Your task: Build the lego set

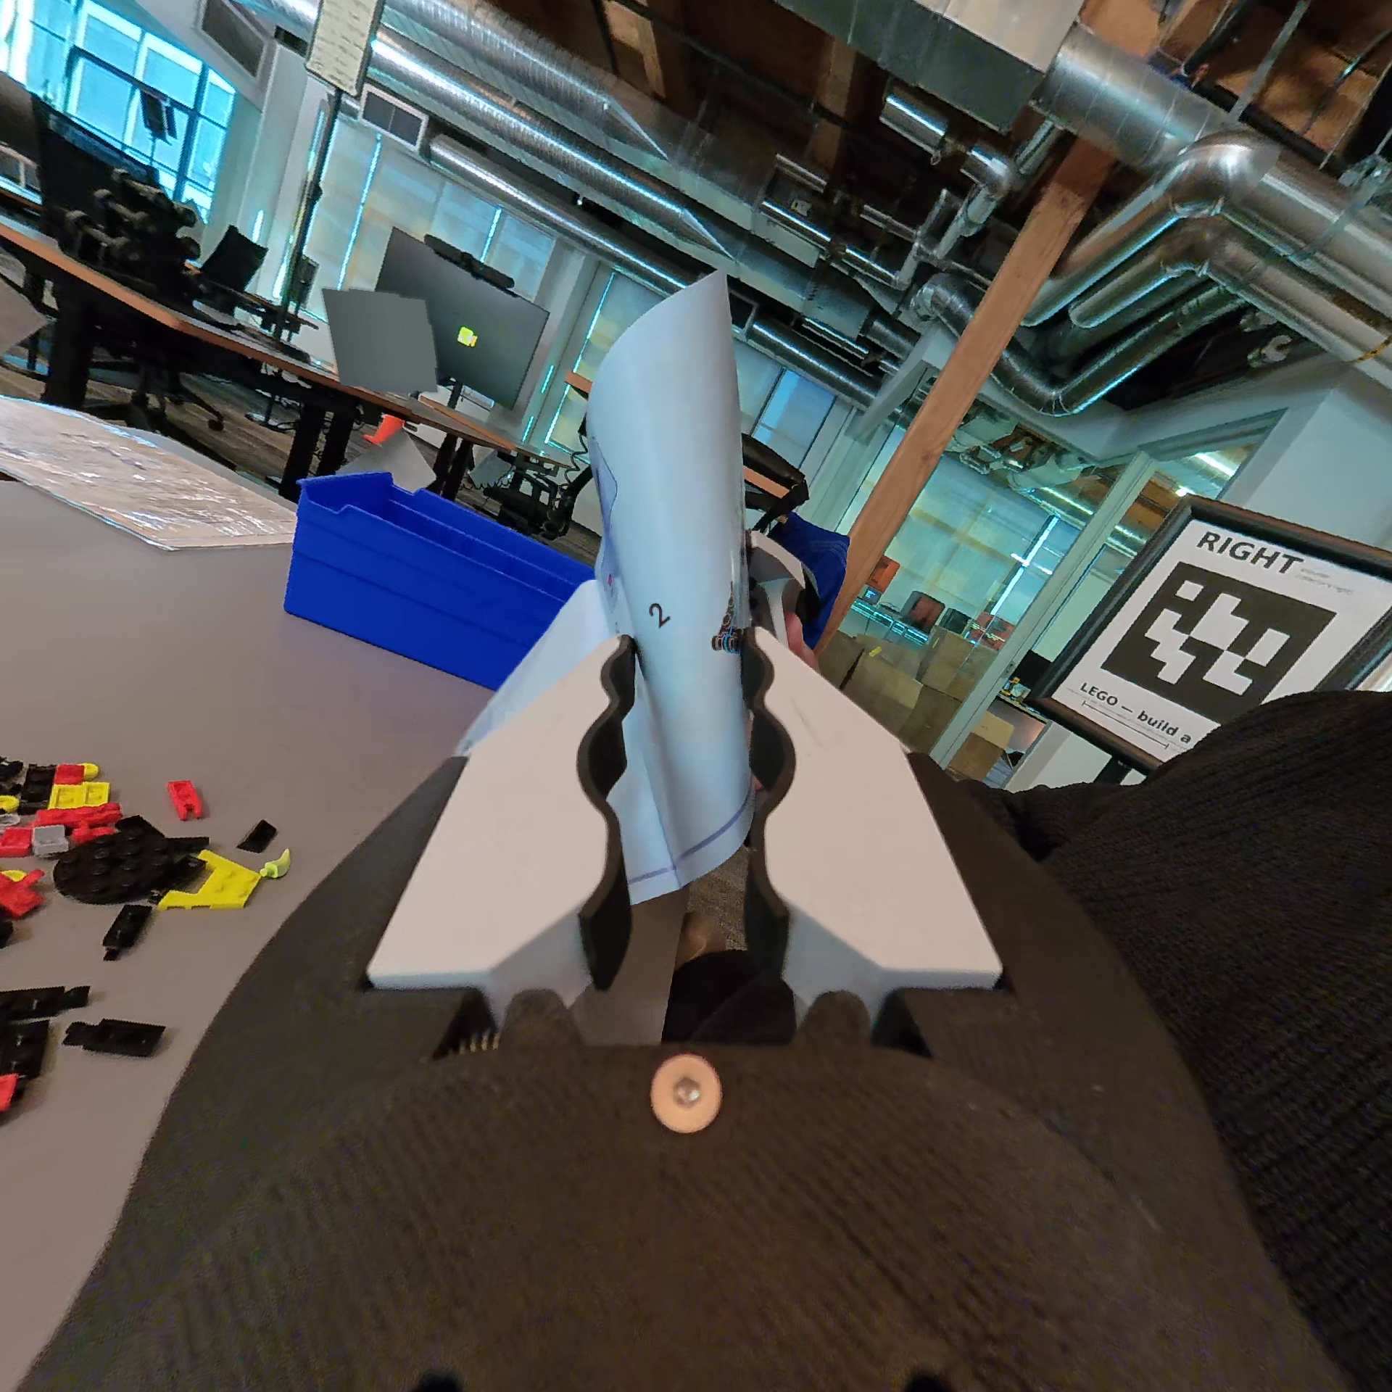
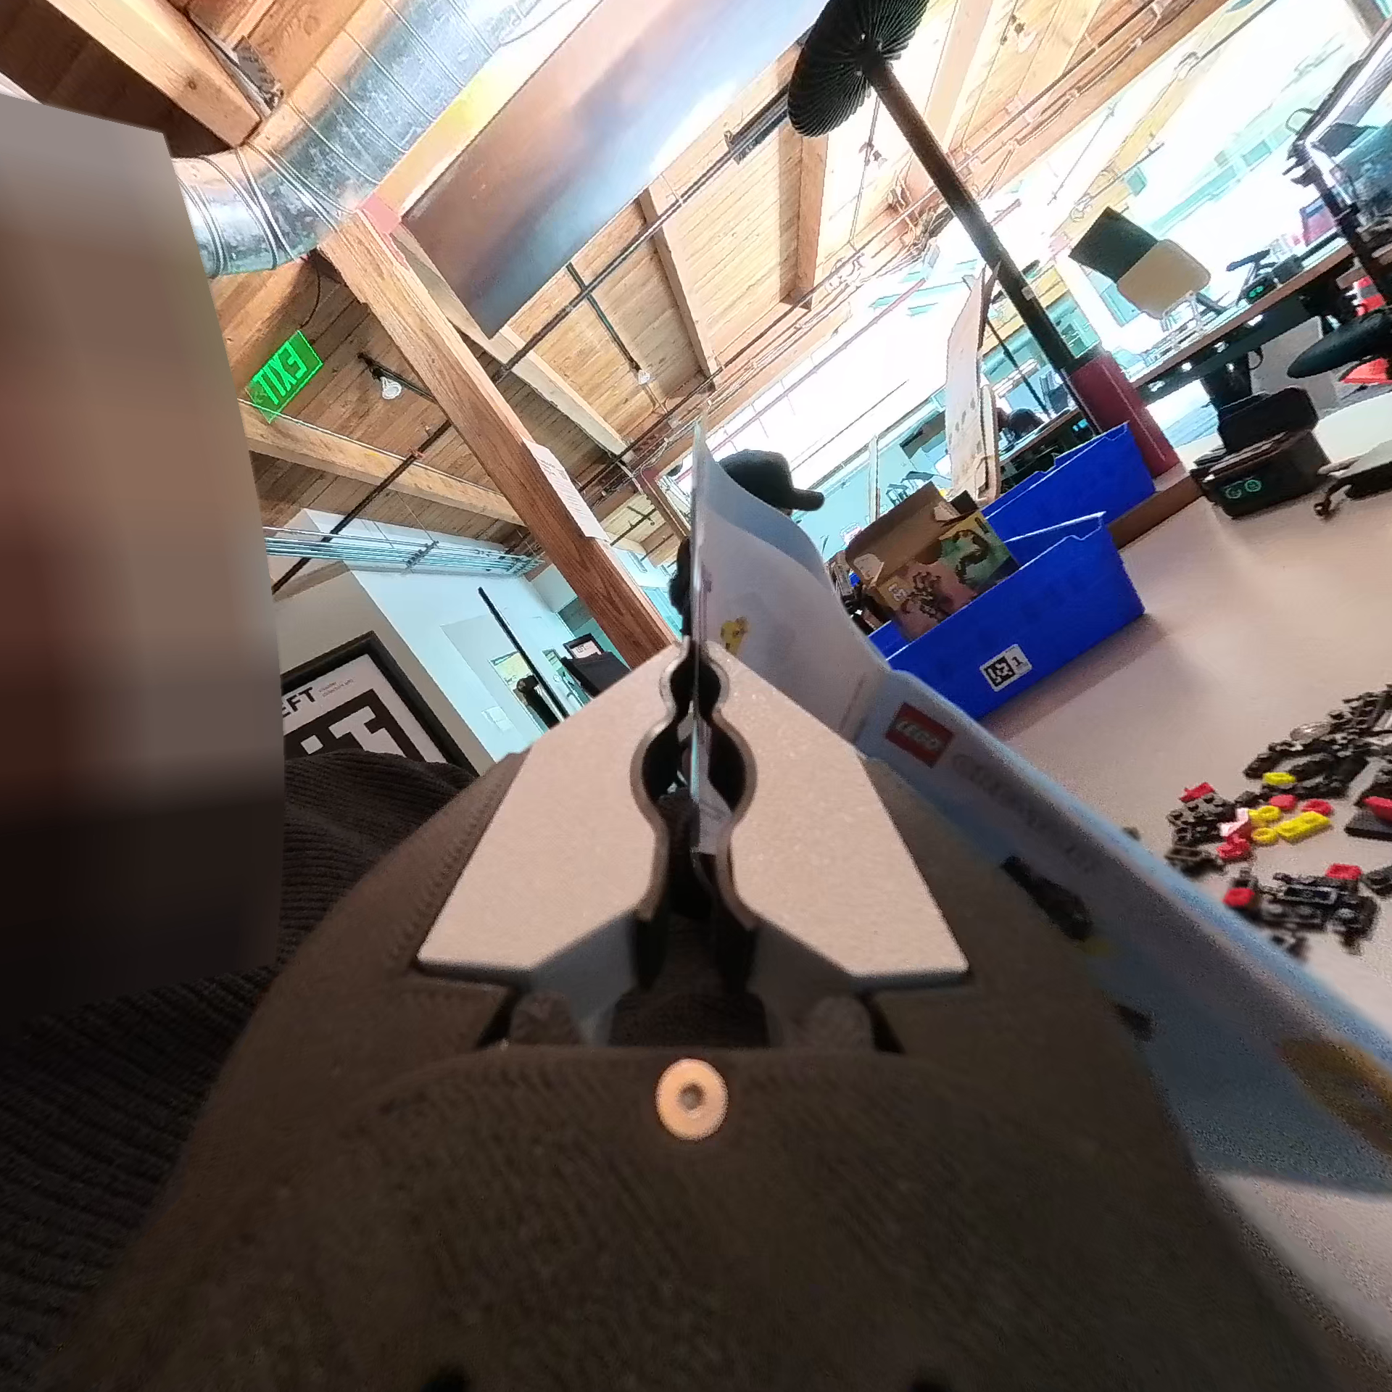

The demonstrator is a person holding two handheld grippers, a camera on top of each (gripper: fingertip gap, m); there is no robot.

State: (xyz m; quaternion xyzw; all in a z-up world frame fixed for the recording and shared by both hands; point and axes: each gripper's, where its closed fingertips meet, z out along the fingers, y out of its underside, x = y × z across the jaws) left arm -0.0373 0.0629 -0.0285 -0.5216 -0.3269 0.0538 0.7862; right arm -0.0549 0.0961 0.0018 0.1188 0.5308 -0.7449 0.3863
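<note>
The grey table carries everything, and both views tilt up from it toward ducts and wooden beams. On it stand blue plastic bins; the nearer one in the right wrist view holds a torn cardboard box, and one bin shows in the left wrist view too. A framed black-and-white marker sign stands at the right of the left wrist view.

The instruction booklet is lifted off the table, between the two tools. The left hand-held gripper has its fingers set a little apart with a curled page standing up between them; the page touches the dark wavy pads, though how firmly it is pinched is hard to judge. The right hand-held gripper is closed on the thin edge of a page, while the booklet's cover slopes away down to the right.

Loose black, red and yellow lego pieces lie scattered on the table, left of the left tool and right of the right one. Among them are a black round plate and a yellow wedge plate.
</note>
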